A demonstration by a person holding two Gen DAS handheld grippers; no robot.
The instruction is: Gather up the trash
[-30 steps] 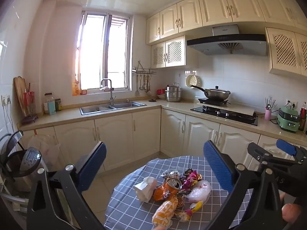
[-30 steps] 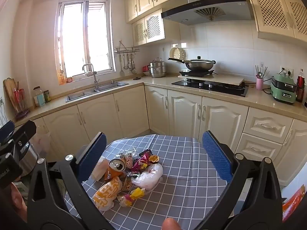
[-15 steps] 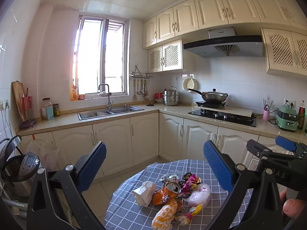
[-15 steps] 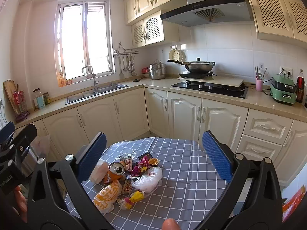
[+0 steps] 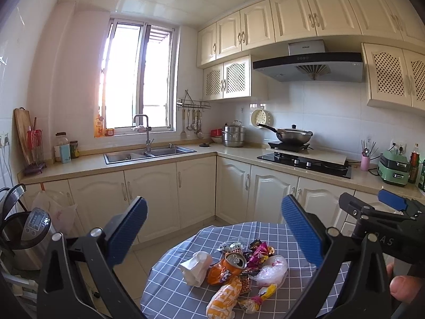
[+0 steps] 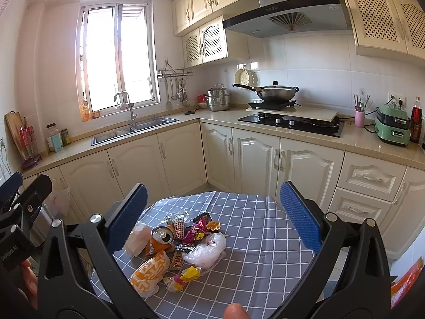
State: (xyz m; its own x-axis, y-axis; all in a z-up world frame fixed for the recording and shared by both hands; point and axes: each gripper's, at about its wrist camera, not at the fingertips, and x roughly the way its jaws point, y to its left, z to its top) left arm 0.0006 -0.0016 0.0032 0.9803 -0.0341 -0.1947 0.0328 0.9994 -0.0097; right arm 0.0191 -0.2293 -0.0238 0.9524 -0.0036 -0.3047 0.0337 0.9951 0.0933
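A heap of trash lies on a round table with a grey checked cloth [image 5: 186, 295] [image 6: 252, 228]. The heap holds a crushed orange can [image 5: 227, 267] [image 6: 158, 243], a crumpled white paper bag [image 5: 196, 267], an orange-and-white wrapper [image 5: 223, 296] [image 6: 150, 269], a clear plastic bag [image 5: 272, 268] [image 6: 207, 250] and several small candy wrappers [image 5: 257, 250] [image 6: 195, 232]. My left gripper [image 5: 213, 235] hangs open above and in front of the heap, holding nothing. My right gripper [image 6: 213, 215] is open too, over the table's middle, with the heap low between its fingers.
Cream base cabinets [image 6: 255, 159] run behind the table, with a sink [image 5: 148, 154], a hob with a wok [image 6: 276, 93] and a green appliance [image 6: 391, 127]. A steel bin [image 5: 25, 239] and a hanging white bag [image 5: 57, 207] stand left of the table.
Both views have tilted up a little, so the table and heap sit lower in frame. Both grippers stay open and empty; the trash has not moved.
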